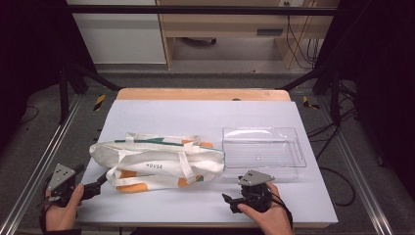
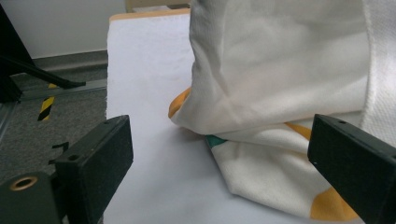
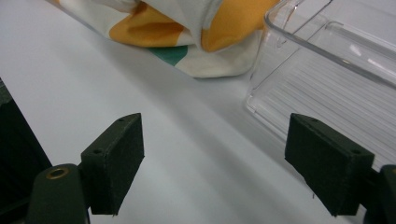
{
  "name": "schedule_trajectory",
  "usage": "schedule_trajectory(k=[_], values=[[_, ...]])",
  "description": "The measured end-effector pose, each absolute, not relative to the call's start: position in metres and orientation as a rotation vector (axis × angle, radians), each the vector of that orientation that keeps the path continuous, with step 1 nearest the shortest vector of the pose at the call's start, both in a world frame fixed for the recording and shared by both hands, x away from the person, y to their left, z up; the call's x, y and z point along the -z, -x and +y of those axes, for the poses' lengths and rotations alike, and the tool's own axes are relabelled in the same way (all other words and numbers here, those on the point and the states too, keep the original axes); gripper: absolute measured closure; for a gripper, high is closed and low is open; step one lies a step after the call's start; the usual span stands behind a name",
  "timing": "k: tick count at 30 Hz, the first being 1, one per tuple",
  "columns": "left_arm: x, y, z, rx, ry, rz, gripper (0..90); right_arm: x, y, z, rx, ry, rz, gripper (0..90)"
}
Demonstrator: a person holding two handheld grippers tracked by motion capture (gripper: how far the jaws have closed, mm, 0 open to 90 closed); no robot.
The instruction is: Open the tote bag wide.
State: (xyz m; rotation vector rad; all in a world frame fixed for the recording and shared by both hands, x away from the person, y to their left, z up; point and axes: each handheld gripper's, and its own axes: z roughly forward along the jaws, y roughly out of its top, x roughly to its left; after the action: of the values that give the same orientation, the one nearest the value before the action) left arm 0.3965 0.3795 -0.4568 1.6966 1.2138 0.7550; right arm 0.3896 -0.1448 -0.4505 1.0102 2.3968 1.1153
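Looking down from the high view, I've got a white table with a cream tote bag lying flat across its middle, orange and teal patches showing at the edges and dark lettering on its side. Just right of the bag sits a clear plastic tray, and the bag's right end looks to be touching the tray's left wall or very nearly so.

My left gripper is down at the near left corner, held in the left hand, with its jaws pointing at the bag's lower left corner. From the left gripper view, the jaws stand wide apart with nothing between the pads; the bag bulks up right ahead, its folded bottom corner with a teal sliver and an orange patch lying on the table between the two jaws but farther out. No contact that I can see.

My right gripper sits near the front edge, below the tray, held in the right hand. In the right gripper view, those jaws are spread wide too, holding nothing, above bare table. Ahead lies the bag's corner, orange and teal, and the tray's near corner comes in at the right, just beyond the right-side jaw.
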Motion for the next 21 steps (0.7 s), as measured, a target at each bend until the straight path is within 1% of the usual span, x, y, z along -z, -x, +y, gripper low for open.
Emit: schedule_trajectory(k=[11, 15, 16, 18, 21], values=[[0.454, -0.395, 0.380, -0.764, -1.680, 1.188, 6.8, 0.449, -0.388, -0.143, -1.102, -0.991, 2.386, 20.0], [0.450, -0.393, 0.378, -0.765, -1.680, 1.147, 7.1, 0.445, -0.387, -0.144, -1.127, -0.988, 2.362, 21.5], [0.445, -0.391, 0.377, -0.761, -1.662, 1.119, 7.1, 0.443, -0.386, -0.144, -1.141, -0.974, 2.345, 23.5], [0.440, -0.391, 0.376, -0.767, -1.675, 1.097, 7.6, 0.439, -0.384, -0.145, -1.163, -0.962, 2.328, 24.5], [0.433, -0.392, 0.374, -0.769, -1.679, 1.090, 8.3, 0.435, -0.383, -0.145, -1.190, -0.959, 2.298, 26.4]])
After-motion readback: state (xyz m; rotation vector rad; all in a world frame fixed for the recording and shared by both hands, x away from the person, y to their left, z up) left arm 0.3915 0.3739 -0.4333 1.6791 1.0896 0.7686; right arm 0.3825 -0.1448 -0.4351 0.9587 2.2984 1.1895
